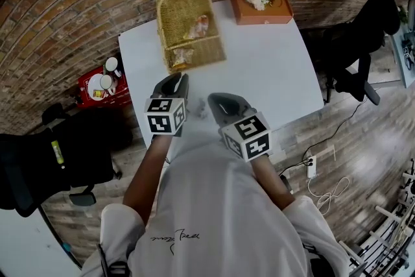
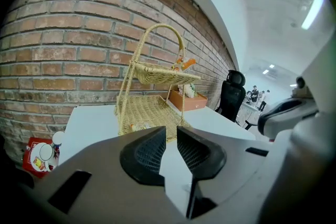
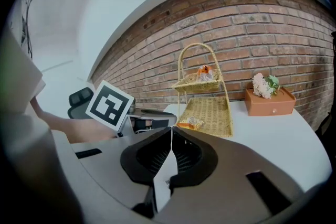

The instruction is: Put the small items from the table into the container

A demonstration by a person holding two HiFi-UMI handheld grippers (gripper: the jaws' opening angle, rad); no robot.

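Working over white table (image 1: 272, 68). At far edge, two-tier wicker basket (image 1: 174, 16) as container, open side toward person for easy drop-in. Next to that, orange flower box (image 1: 262, 10), not part of job. Left gripper (image 2: 171, 139) low near front edge, narrowly parted, gripping nothing. Right gripper (image 3: 171, 136) alongside, closed tight, empty, probably idle. Already binned: packet (image 1: 181, 59) on lower tier, orange snack (image 1: 198, 27) on upper. Maybe one pale item (image 1: 200, 111) on table between grippers; too blurred to confirm.
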